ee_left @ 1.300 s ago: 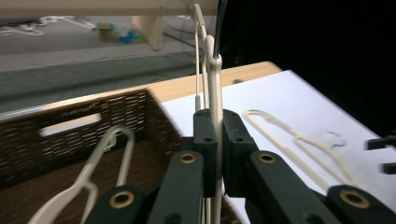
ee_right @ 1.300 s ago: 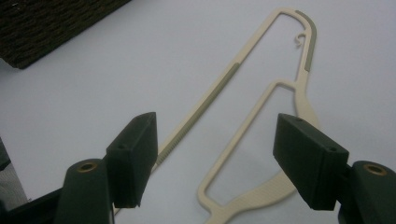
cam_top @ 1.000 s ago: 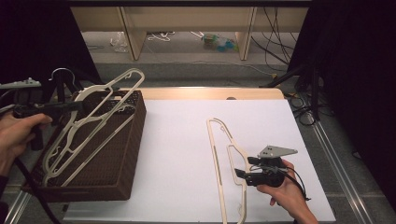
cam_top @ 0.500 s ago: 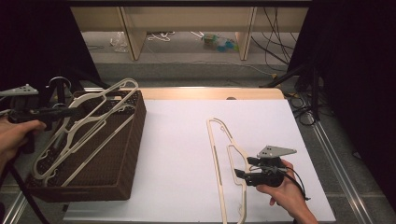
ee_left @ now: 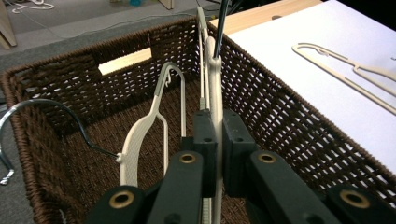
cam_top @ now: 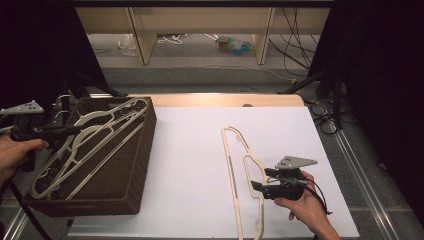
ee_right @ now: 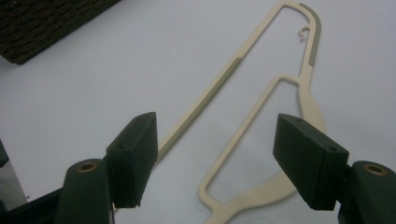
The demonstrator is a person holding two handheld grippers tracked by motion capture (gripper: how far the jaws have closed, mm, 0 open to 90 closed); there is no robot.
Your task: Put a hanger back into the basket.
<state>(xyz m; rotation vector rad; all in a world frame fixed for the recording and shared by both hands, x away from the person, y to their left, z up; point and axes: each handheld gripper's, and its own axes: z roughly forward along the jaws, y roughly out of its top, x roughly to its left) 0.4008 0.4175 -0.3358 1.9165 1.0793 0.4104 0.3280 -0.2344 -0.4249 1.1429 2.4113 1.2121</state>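
A white table (cam_top: 190, 150) stands in a dark room. The left gripper (ee_left: 215, 140) clamps 1 hanger (ee_left: 212, 79) inside the basket (cam_top: 135, 165). The right gripper (ee_right: 215, 158) hovers unclenched over another hanger (cam_top: 240, 170) flat on the table.

You are wielding black grippers (cam_top: 257, 186) with brass-ringed pivot screws, grey three-cornered top plates and trailing black cables.

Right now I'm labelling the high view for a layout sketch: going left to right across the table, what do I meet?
Left tool shut on a cream hanger → brown wicker basket → bare white table top → cream hanger lying flat → right tool, open, in the person's hand.
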